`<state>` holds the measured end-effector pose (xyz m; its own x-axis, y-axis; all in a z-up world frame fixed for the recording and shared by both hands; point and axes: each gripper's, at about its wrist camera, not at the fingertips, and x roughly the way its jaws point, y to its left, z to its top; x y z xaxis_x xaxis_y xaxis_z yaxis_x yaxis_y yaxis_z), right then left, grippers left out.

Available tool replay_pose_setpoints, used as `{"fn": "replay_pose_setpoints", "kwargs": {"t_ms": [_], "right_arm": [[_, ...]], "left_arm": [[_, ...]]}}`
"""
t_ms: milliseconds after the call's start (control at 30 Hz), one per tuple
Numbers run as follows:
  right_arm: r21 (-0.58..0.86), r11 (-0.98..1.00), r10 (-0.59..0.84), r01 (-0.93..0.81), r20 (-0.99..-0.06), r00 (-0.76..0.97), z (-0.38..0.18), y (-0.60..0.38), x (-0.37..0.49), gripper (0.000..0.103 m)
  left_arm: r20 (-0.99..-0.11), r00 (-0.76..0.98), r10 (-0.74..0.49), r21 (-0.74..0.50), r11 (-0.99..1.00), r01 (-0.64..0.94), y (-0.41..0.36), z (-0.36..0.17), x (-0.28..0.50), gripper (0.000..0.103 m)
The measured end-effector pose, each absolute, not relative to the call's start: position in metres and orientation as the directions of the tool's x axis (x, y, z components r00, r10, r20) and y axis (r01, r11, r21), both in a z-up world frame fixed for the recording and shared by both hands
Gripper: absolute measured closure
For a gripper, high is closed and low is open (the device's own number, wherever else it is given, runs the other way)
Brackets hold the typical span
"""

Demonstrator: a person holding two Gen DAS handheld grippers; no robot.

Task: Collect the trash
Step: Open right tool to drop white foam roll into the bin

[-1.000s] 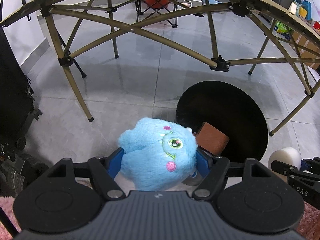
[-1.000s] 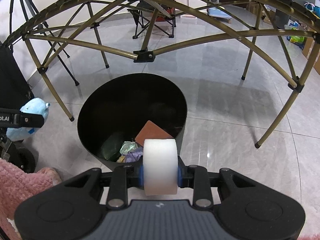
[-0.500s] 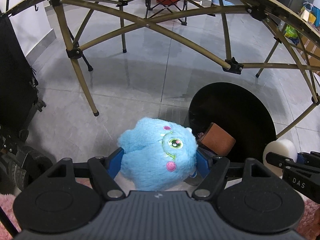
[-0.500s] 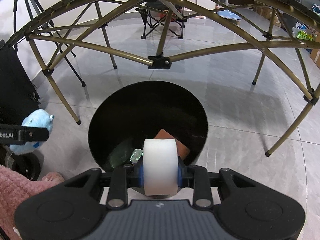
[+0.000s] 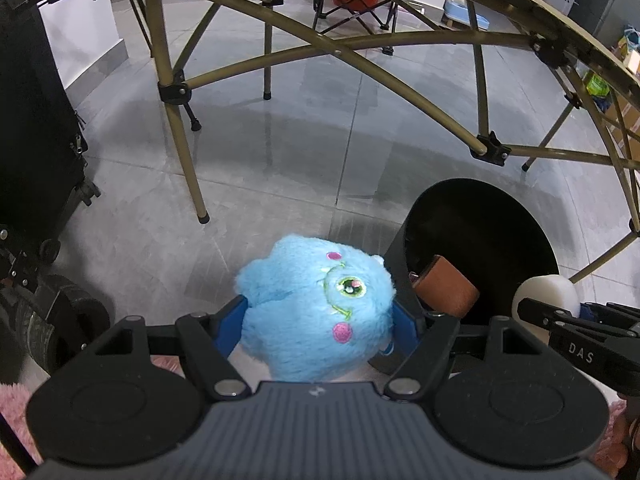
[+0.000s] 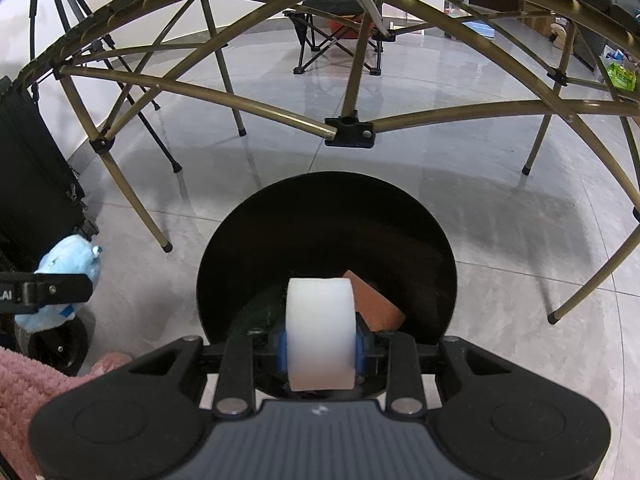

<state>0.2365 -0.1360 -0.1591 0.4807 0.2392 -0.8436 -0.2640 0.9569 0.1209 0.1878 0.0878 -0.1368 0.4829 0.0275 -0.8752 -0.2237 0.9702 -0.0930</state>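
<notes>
My left gripper point(image 5: 320, 320) is shut on a fluffy blue plush toy point(image 5: 316, 304) with a green eye and pink cheek. It hangs over the floor just left of the round black bin point(image 5: 480, 248). My right gripper point(image 6: 320, 346) is shut on a white foam block point(image 6: 320, 332) and hovers above the near rim of the bin point(image 6: 326, 256). Inside the bin lie a brown block point(image 6: 374, 306) and some dark green wrapping point(image 6: 256, 312). The left gripper with the plush toy point(image 6: 66, 276) shows at the left of the right wrist view. The foam block point(image 5: 546, 292) shows at the right of the left wrist view.
A folding table's bronze legs and cross struts point(image 6: 348, 128) arch over the bin. A black wheeled case point(image 5: 36, 128) stands at the left. A folding camp chair point(image 6: 336, 36) sits further back. Pink fuzzy fabric point(image 6: 32, 384) lies at the lower left. Grey tiled floor surrounds the bin.
Both grippers have drifted left, each keeping its hold. The bin has slid right in both views, so the foam block now sits over its near rim.
</notes>
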Motion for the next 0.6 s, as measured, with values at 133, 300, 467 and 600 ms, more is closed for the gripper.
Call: {"fn": "replay_pose_setpoints", "kwargs": {"t_ms": [133, 300, 467, 600], "right_arm": [[0.123, 0.958, 0.239, -0.260, -0.843, 0.482, -0.158, -0.131, 0.242, 0.075], [0.124, 0.961, 0.235, -0.249, -0.842, 0.487, -0.157, -0.125, 0.248, 0.075], [0.124, 0.964, 0.226, -0.234, -0.847, 0.481, -0.158, -0.123, 0.253, 0.074], [0.173, 0.968, 0.238, -0.180, -0.857, 0.457, -0.163, -0.129, 0.258, 0.011]], "left_arm": [[-0.875, 0.483, 0.028, -0.100, 0.967, -0.236, 0.094, -0.137, 0.186, 0.029], [-0.874, 0.485, 0.025, -0.108, 0.963, -0.246, 0.099, -0.136, 0.184, 0.029], [-0.873, 0.487, 0.022, -0.116, 0.961, -0.252, 0.102, -0.136, 0.183, 0.029], [-0.871, 0.490, 0.020, -0.121, 0.960, -0.254, 0.104, -0.135, 0.182, 0.029]]}}
